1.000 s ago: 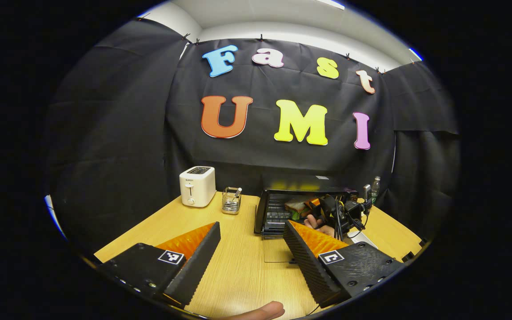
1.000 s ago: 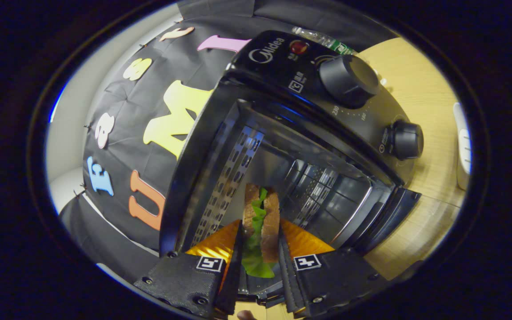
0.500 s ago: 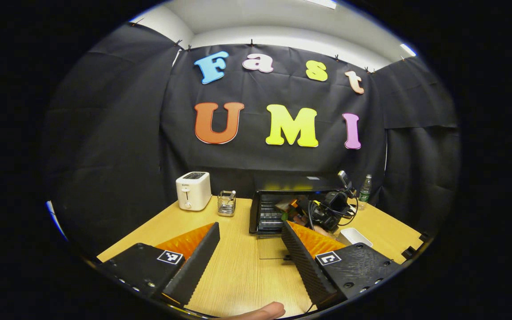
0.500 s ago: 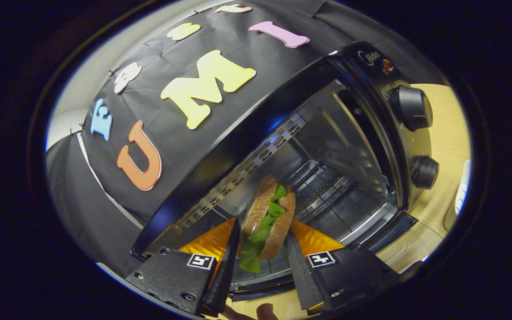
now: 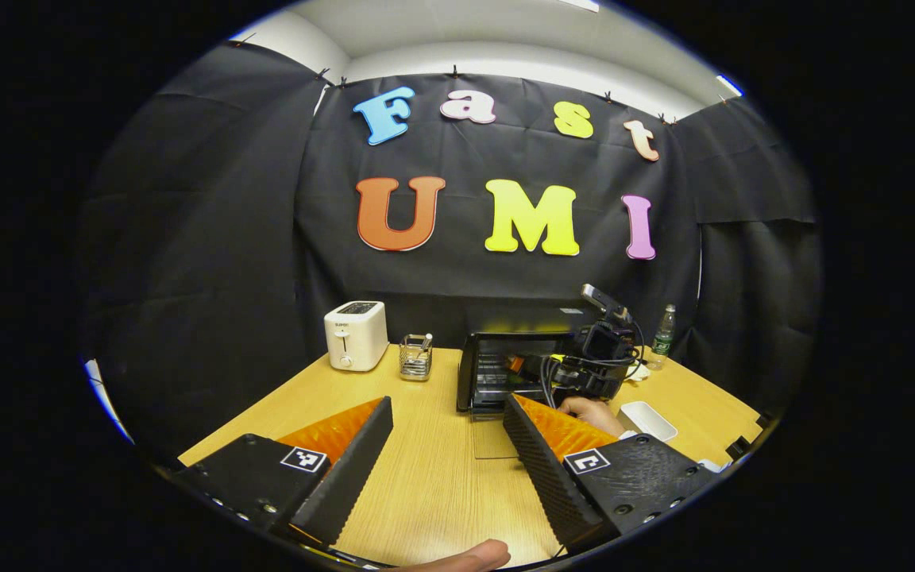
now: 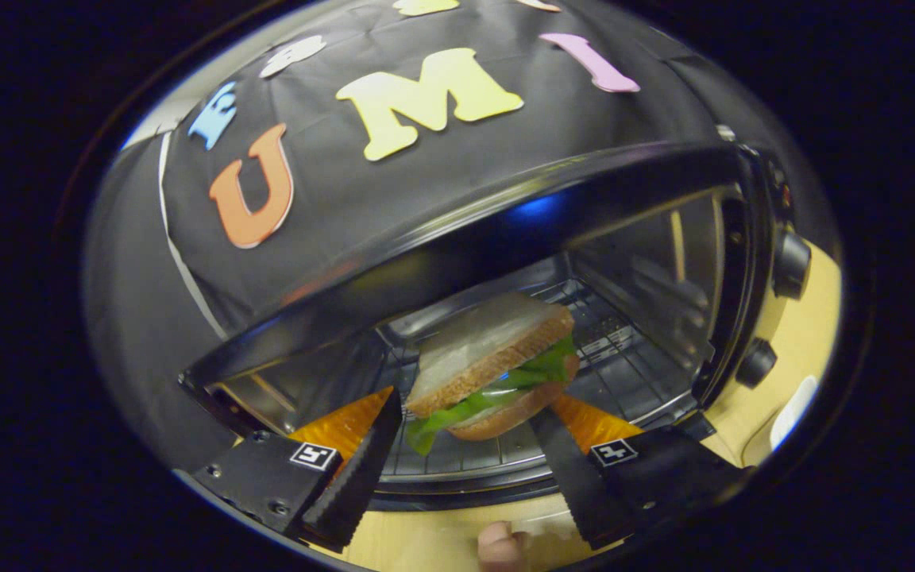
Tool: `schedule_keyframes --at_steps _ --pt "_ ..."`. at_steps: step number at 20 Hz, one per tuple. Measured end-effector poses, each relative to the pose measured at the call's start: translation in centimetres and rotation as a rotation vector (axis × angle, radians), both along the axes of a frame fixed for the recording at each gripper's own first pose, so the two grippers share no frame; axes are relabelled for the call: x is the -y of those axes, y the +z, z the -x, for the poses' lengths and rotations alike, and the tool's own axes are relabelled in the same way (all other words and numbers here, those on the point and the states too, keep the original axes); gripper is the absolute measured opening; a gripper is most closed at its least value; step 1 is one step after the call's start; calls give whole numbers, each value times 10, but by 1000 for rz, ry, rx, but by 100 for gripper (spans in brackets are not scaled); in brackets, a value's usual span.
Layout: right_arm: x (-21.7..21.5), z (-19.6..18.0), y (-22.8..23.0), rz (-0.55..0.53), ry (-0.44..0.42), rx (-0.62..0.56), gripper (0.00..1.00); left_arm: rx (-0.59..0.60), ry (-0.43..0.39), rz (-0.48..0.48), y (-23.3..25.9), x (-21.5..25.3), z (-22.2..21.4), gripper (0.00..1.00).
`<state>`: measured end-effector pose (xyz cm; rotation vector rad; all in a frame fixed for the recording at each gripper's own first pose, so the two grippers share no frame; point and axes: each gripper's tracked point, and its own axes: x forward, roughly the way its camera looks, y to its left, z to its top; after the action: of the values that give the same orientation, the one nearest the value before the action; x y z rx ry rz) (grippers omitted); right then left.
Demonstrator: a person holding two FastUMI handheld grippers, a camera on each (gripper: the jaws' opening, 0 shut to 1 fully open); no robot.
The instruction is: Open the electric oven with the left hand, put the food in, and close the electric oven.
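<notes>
The black electric oven (image 5: 497, 361) stands at the back of the wooden table with its glass door (image 5: 496, 437) folded down flat. In the right gripper view its cavity (image 6: 664, 262) gapes just ahead. A sandwich (image 6: 497, 361) of brown bread and green lettuce lies flat on the wire rack (image 6: 624, 357) inside. My right gripper (image 6: 465, 421) is open at the oven mouth, its fingers spread to either side of the sandwich. In the left gripper view that gripper (image 5: 596, 357) and the hand holding it sit at the oven front. My left gripper (image 5: 445, 433) hangs open over the table, holding nothing.
A white toaster (image 5: 354, 335) and a wire utensil holder (image 5: 415, 357) stand left of the oven. A bottle (image 5: 663, 338) is behind it on the right, and a white dish (image 5: 648, 419) lies near the right edge. Two knobs (image 6: 791, 262) sit on the oven's right panel.
The right gripper rolled from sideways to level and pushed into the oven. Its fingers spread apart, leaving the sandwich flat on the rack. The left gripper barely shifted.
</notes>
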<state>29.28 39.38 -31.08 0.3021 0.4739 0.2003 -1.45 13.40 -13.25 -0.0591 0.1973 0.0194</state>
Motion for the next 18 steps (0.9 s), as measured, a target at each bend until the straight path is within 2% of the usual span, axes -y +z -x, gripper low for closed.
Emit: schedule_keyframes --at_steps 1,4,6,7,8,11,14,18 --pt "1 2 0 48 10 -12 96 2 -3 0 0 1 0 93" --pt "0 11 -1 157 36 -37 96 8 -7 -15 0 4 2 93" --pt "13 13 -2 241 21 -51 96 1 -9 -19 -2 5 4 93" --pt "15 17 -4 269 22 -79 100 1 -10 -19 -3 6 5 93" --pt "17 23 -8 272 27 -119 97 1 -13 -17 -2 7 6 93" --pt "22 34 -9 305 63 -174 100 0 -35 4 -4 14 11 93" --pt "28 48 8 365 80 -138 100 17 -49 14 1 20 14 93" --pt "36 77 49 304 100 -75 100 10 -55 17 -4 28 17 93"
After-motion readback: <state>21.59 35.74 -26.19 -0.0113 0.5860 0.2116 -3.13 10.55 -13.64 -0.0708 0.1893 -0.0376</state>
